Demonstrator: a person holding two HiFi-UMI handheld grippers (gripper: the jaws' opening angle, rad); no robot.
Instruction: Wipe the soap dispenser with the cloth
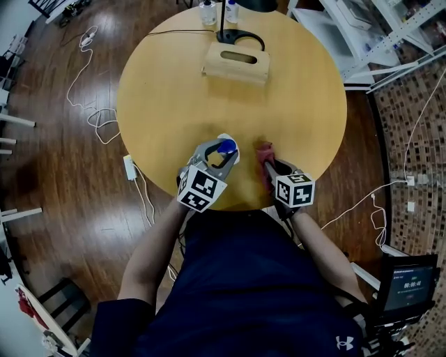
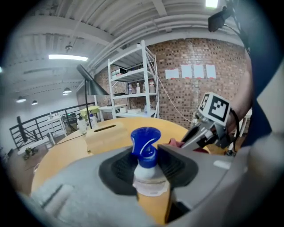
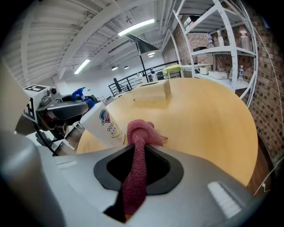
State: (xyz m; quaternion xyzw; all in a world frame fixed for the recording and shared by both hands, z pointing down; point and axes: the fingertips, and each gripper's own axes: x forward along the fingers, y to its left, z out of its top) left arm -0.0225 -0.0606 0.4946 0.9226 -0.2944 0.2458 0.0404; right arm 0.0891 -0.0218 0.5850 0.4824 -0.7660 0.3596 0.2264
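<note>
The soap dispenser point(image 1: 226, 146), a white bottle with a blue pump top, is held tilted over the near edge of the round table point(image 1: 160, 104). My left gripper point(image 1: 221, 156) is shut on its neck; in the left gripper view the blue pump point(image 2: 145, 144) rises between the pads. My right gripper point(image 1: 267, 164) is shut on a red cloth point(image 1: 265, 151) just right of the bottle. In the right gripper view the cloth point(image 3: 137, 150) runs up between the jaws, and its bunched end sits at the bottle's labelled side point(image 3: 104, 126); I cannot tell if they touch.
A wooden tissue box point(image 1: 237, 64) lies at the table's far side, with a black lamp base point(image 1: 240, 38) and two small bottles point(image 1: 208, 12) behind it. White cables trail on the wooden floor at the left. White shelving stands at the back right.
</note>
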